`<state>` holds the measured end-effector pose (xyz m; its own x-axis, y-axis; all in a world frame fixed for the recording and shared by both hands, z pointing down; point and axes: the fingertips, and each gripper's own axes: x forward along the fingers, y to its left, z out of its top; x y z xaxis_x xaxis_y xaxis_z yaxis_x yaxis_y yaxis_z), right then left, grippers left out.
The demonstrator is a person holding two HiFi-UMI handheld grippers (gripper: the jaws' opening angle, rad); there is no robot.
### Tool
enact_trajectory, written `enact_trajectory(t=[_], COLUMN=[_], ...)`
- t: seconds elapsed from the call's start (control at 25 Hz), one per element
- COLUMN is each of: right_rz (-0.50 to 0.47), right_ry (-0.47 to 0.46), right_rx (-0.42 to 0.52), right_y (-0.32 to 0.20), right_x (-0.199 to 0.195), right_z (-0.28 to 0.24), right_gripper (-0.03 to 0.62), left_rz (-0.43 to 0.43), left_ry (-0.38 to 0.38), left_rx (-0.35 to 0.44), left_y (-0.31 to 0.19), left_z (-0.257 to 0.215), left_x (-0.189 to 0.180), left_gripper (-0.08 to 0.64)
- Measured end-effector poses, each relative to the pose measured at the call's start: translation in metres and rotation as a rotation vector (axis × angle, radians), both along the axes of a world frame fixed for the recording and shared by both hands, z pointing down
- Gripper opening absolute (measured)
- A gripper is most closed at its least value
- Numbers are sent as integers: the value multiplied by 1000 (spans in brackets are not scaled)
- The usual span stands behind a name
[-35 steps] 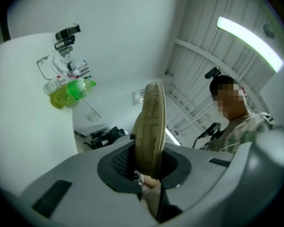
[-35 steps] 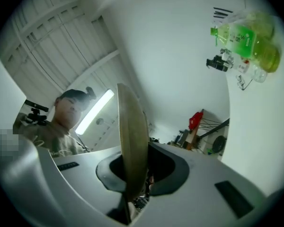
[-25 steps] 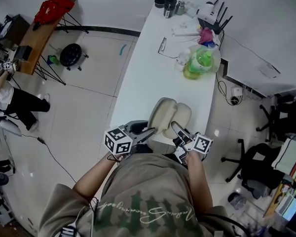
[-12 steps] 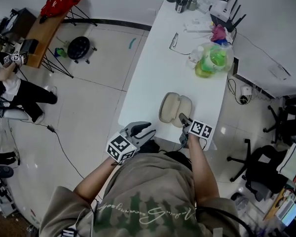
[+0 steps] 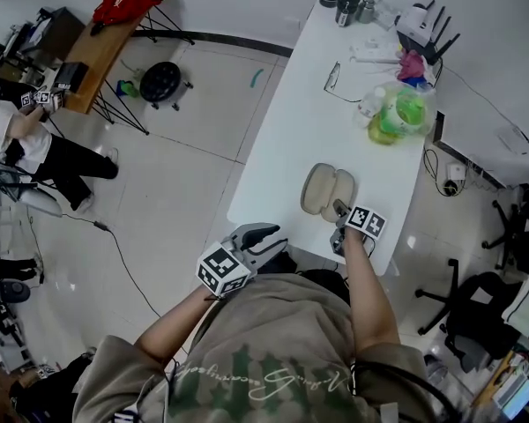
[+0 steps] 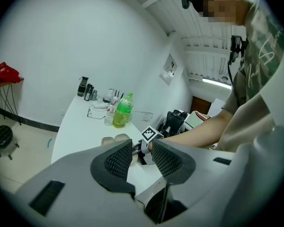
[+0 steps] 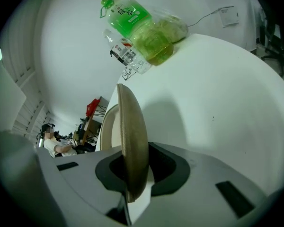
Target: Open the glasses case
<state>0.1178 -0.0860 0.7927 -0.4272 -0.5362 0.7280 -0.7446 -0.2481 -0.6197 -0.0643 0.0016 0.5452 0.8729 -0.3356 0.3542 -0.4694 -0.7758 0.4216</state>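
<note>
My right gripper [image 5: 340, 209] pinches one shell of the open glasses case [image 5: 327, 189] on the bench [image 5: 309, 135]; my left gripper's [image 5: 276, 241] fingers gape empty.

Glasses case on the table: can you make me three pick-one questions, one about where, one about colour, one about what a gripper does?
1. Where does the glasses case lie? A) on the white table B) on the floor C) on a chair
2. What colour is the big bottle? A) red B) green C) blue
3. What is the right gripper doing? A) hanging open B) pinching the case C) out of sight
Answers: 1A, it lies open at the table's near end; 2B, its body is green; 3B, its jaws clamp one half.
</note>
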Motion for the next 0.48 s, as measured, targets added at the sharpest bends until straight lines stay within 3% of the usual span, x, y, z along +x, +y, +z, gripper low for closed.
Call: enact_trajectory(t=[0.16, 0.4, 0.48], right_rz=[-6, 5, -4], right_ry=[30, 25, 47], right_rx=[17, 132, 185], right_y=[2, -1, -1], right_x=[2, 17, 28], right_z=[1, -40, -60], right_gripper=[62, 170, 170], left_rz=[0, 7, 9], left_ry=[11, 33, 42], left_rx=[5, 15, 16], left_y=[-1, -2, -2], left_z=[-3, -10, -12], left_x=[3, 15, 19], left_gripper=[137, 137, 137])
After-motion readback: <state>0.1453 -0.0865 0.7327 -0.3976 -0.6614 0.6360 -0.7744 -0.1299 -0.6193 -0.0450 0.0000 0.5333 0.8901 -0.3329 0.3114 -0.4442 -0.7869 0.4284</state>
